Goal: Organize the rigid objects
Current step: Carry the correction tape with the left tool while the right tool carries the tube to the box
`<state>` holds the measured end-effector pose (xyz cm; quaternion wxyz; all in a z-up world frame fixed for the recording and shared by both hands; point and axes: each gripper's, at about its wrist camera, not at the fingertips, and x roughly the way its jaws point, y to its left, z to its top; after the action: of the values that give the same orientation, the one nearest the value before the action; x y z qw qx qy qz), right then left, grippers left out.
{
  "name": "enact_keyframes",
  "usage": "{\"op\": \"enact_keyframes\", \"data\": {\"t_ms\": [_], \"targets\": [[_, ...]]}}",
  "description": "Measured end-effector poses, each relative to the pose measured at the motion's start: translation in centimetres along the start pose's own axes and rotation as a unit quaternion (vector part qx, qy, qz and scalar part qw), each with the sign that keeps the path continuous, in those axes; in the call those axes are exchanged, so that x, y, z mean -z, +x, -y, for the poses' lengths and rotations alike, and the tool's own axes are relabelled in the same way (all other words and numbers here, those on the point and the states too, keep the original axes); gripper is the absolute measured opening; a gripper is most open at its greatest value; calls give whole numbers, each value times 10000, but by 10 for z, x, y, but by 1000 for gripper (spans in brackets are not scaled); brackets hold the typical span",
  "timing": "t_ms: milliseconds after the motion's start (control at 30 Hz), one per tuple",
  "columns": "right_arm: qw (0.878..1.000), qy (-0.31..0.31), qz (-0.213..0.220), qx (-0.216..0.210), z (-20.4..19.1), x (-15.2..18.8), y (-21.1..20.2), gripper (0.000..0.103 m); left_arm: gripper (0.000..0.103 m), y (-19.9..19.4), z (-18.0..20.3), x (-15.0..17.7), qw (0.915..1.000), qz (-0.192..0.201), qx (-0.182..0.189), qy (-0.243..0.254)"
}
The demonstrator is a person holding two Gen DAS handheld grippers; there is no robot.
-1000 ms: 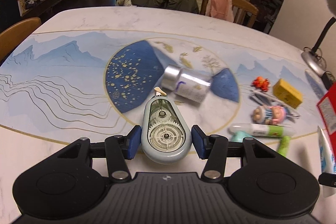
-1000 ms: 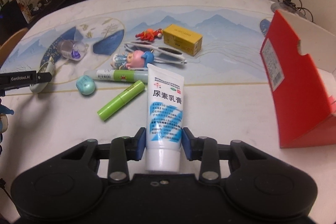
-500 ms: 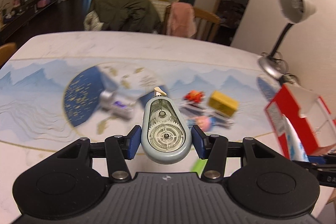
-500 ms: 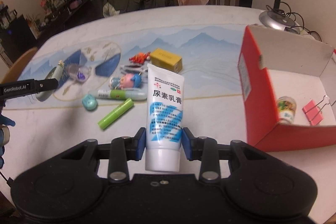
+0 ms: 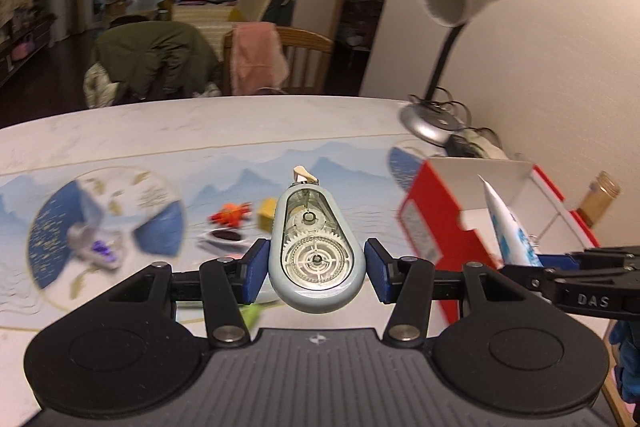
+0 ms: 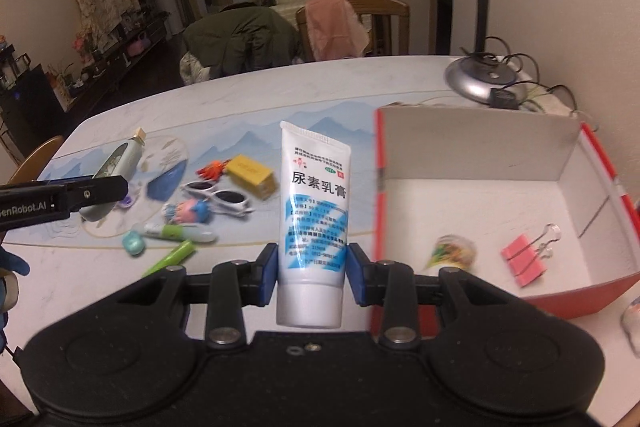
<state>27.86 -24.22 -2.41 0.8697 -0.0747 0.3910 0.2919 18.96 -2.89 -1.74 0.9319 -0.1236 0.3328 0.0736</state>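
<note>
While both hands hold their loads above the surface, the left gripper has its blue pads pressed on the sides of a pale blue correction-tape dispenser, clear window up, tip pointing away. The right gripper is closed on a white cream tube with blue stripes, gripped near its cap end and standing upright between the pads.

A red box with a white inside serves as the landmark. It lies open on the surface just to the right of the held tube. Inside it, on the floor of the box, are a pink binder clip and a small clear jar of coloured bits, blurred. In the left wrist view the tube's crimped end shows in front of the box's open top.

Left of the box, well apart from it, loose things lie scattered on the surface: a yellow box, an orange toy, white sunglasses, a small doll, a white and green tube, a round teal item and a green stick. Behind the box stands a desk lamp, its base on the surface.
</note>
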Motion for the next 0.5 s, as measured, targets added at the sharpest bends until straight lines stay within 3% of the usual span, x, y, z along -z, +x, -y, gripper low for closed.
{"op": "enact_keyframes", "data": {"t_ms": [500], "targets": [[9981, 217, 129, 558, 101, -3, 1, 35, 51, 64, 125, -16, 9936, -219, 482, 995]]}}
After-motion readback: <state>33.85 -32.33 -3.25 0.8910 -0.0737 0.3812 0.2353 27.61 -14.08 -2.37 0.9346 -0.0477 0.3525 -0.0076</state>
